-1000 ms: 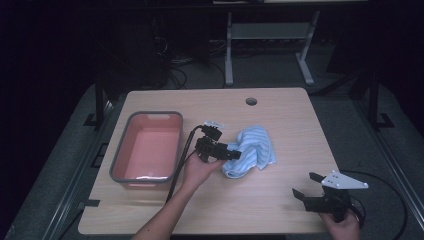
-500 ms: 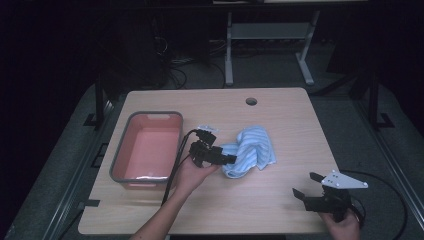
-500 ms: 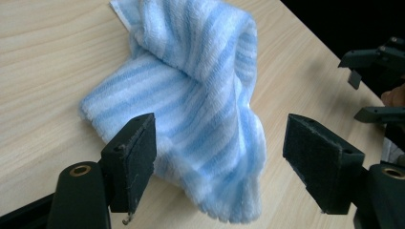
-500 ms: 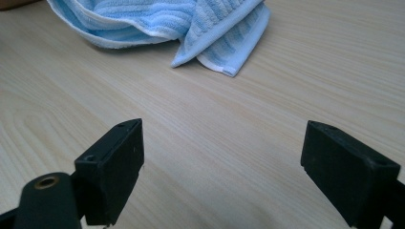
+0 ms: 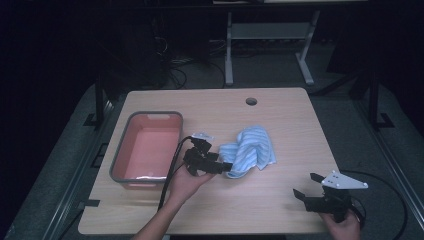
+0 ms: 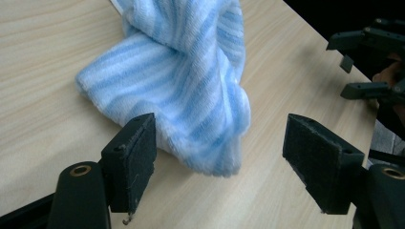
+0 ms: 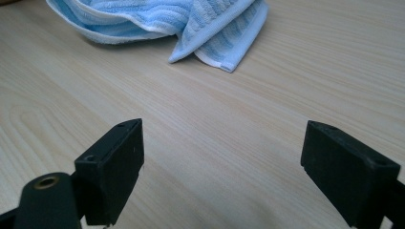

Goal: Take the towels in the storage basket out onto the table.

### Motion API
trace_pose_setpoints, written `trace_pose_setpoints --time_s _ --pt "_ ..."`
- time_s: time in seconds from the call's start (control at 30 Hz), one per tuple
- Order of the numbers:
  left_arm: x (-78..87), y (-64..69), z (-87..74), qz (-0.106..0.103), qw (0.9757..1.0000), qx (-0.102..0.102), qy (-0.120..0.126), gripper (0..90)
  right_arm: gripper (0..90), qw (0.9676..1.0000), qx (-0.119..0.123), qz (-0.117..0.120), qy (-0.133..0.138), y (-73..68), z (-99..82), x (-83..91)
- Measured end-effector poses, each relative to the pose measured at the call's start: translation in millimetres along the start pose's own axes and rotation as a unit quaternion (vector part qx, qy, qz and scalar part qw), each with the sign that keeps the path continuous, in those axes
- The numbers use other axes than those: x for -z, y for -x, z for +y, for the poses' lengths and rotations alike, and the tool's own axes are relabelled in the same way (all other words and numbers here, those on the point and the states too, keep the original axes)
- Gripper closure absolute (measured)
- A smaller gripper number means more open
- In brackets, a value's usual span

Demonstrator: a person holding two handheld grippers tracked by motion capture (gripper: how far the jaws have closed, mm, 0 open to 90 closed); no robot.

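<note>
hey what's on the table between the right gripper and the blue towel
Nothing: bare wood lies between the right gripper and the blue striped towel in the right gripper view.

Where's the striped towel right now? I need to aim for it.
In the high view, the towel lies mid-table, right of the red tub, against the left tool.

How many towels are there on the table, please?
1. The blue striped towel lies crumpled near the middle of the table, to the right of the pink tub, just in front of the left gripper. None seems hidden.
</note>
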State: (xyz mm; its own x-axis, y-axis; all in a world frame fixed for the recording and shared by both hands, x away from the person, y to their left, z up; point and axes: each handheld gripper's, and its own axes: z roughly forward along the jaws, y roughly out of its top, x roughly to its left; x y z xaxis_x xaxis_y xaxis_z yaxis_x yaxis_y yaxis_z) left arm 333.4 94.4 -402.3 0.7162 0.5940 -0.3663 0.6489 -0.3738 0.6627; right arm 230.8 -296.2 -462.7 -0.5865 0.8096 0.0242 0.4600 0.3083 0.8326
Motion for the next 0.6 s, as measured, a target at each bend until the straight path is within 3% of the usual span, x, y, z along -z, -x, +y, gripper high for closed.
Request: trace_pose_setpoints --time_s 0.23,0.6 --pt "2.8 1.2 -9.7 0.007 1.0000 -0.003 0.002 27.1 14.3 1.0000 0.000 -0.002 0.001 -1.1 0.4 1.7" --pt "4.8 8.9 -26.5 -0.004 1.0000 -0.008 0.003 27.2 14.2 1.0000 -0.002 -0.004 0.000 -1.3 0.2 2.3"
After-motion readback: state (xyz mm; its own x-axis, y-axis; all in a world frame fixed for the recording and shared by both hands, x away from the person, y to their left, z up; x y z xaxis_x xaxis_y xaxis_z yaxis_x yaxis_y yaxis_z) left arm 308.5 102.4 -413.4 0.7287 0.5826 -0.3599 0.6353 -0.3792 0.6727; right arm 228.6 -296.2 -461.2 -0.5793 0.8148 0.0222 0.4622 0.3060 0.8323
